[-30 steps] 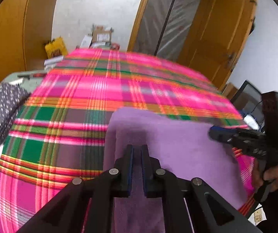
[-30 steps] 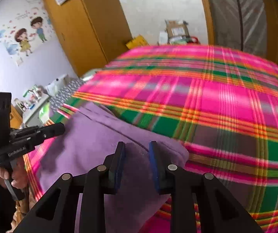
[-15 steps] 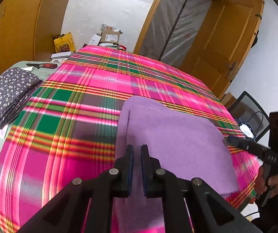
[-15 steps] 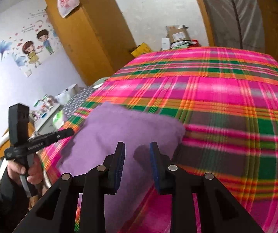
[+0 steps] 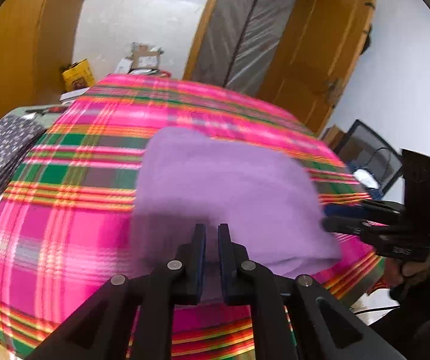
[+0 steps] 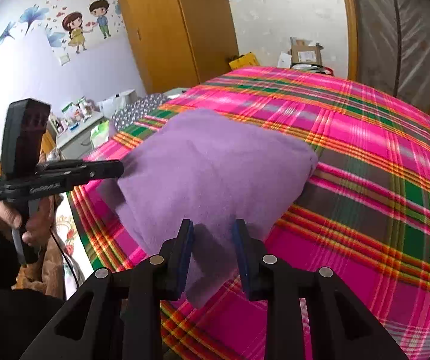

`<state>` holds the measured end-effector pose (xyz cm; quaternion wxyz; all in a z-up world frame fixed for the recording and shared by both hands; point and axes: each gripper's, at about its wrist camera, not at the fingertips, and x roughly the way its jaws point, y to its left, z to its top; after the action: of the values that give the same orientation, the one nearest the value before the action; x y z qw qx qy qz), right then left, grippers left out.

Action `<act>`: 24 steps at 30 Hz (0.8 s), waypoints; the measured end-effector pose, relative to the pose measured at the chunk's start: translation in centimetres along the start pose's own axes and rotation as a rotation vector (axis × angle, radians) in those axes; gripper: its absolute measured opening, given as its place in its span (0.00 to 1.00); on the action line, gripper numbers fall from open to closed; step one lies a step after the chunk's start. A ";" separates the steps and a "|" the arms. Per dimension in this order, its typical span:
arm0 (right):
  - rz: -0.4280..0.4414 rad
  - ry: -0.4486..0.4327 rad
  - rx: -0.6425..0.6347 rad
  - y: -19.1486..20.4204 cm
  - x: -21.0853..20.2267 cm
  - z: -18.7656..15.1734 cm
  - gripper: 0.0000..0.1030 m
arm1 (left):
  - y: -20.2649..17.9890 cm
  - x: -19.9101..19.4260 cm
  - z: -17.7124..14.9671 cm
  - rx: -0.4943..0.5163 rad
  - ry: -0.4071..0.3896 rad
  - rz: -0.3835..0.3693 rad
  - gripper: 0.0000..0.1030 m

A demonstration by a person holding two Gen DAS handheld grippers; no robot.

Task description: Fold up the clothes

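Near the front edge of the bed, left wrist view: purple cloth [image 5: 230,180] folded into a thick pad, lying on the plaid blanket [image 5: 65,225], closer to the front right corner than to the left side. Left gripper [image 5: 212,240] low over the near edge of the cloth, jaws nearly together, only a thin slit between the blue pads. Purple visible through the slit; cannot tell whether pinched or merely behind, the frame being smeared here. Right gripper [image 5: 327,217] coming in from the right edge of the bed, tips at the right side of the cloth, apparently touching it. Hand [image 5: 407,270] on its grip, dark sleeve below. Off the left edge of the bed: stack of dark dotted fabric [image 5: 1,153]. Beyond the far edge: boxes, a wooden door [image 5: 320,54].

Right wrist view: same cloth [image 6: 215,165] at the front left corner of the bed as seen here, one flap hanging toward the camera. Right gripper [image 6: 213,237] about half open, jaws just now widening. Flap of the cloth between the fingers, lying loose, neither pad seen pressing on it. Left gripper [image 6: 120,169] level, tips meeting the left edge of the cloth, fingers close together; grip on the fabric not resolvable. Hand [image 6: 19,219] around its handle. Cartoon stickers [image 6: 77,27] on the wall behind.
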<state>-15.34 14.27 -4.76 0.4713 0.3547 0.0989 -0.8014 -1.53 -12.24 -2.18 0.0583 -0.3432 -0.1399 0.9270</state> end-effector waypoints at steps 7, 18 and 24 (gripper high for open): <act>-0.009 -0.065 0.129 -3.3 0.8 3.0 0.28 | -2.6 3.0 -1.4 0.054 0.087 -0.067 0.07; -0.005 -0.054 0.207 -5.4 2.4 4.3 0.26 | -1.1 1.5 -1.5 0.033 0.047 -0.029 0.08; 0.020 -0.063 0.145 -3.2 1.3 3.4 0.26 | 2.4 1.0 -0.5 -0.044 0.016 0.073 0.08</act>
<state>-20.01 13.40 -3.73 0.4554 0.3637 0.0223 -0.8123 -1.94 -14.24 -3.89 0.0178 -0.3565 -0.1470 0.9225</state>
